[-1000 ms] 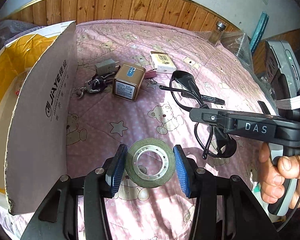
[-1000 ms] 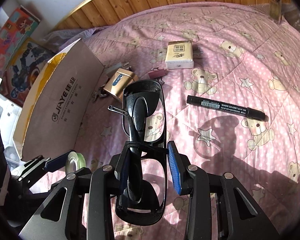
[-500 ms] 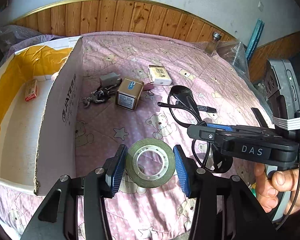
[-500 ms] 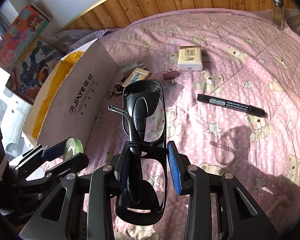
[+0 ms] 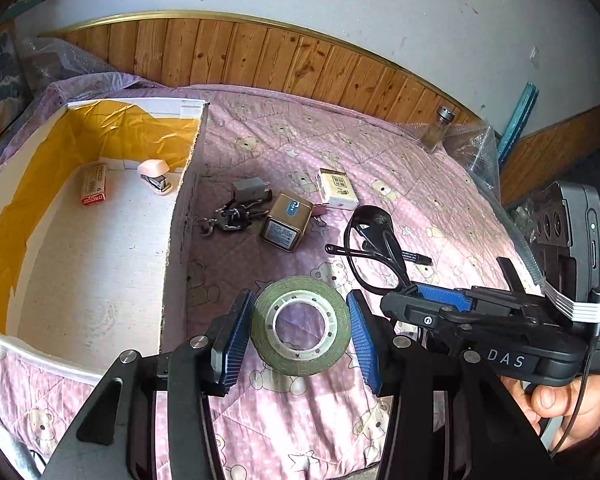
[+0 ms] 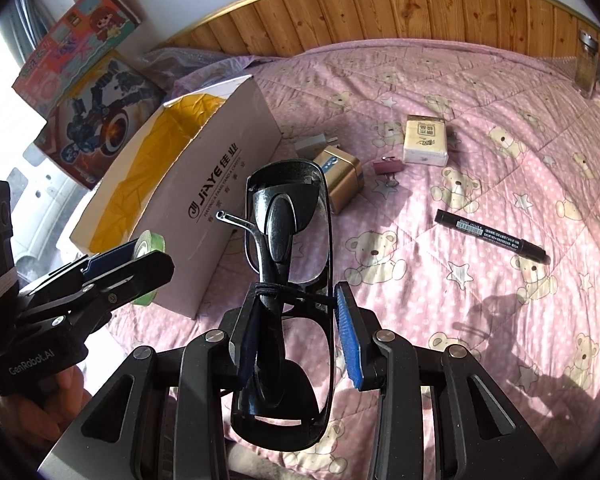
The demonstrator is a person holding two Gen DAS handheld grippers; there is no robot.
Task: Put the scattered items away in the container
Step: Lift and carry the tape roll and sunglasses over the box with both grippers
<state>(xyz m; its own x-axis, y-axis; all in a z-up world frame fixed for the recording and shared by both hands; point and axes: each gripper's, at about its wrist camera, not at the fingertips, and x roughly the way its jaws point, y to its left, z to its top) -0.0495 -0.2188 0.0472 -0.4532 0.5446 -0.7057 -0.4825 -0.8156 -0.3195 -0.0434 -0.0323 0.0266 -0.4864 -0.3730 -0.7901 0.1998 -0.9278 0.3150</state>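
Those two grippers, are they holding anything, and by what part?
Left gripper clamps the tape roll across its outer rim; right gripper grips folded glasses mid-frame.

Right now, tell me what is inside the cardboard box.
Inside the cardboard box: a small red-and-white packet and a pink stapler on the floor. Its near wall hides the corner behind it.

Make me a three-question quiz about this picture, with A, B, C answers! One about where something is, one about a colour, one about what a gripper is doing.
1. Where is the pink stapler?
A. inside the box
B. on the quilt
C. in a gripper

2. What colour is the marker?
A. red
B. black
C. yellow

3. What is the left gripper doing?
A. hanging open and empty
B. holding glasses
C. holding the tape roll

Answers: 1 A, it lies on the box floor near the far wall. 2 B, its body is black. 3 C, both blue pads press the roll's sides; the glasses are in the right gripper.
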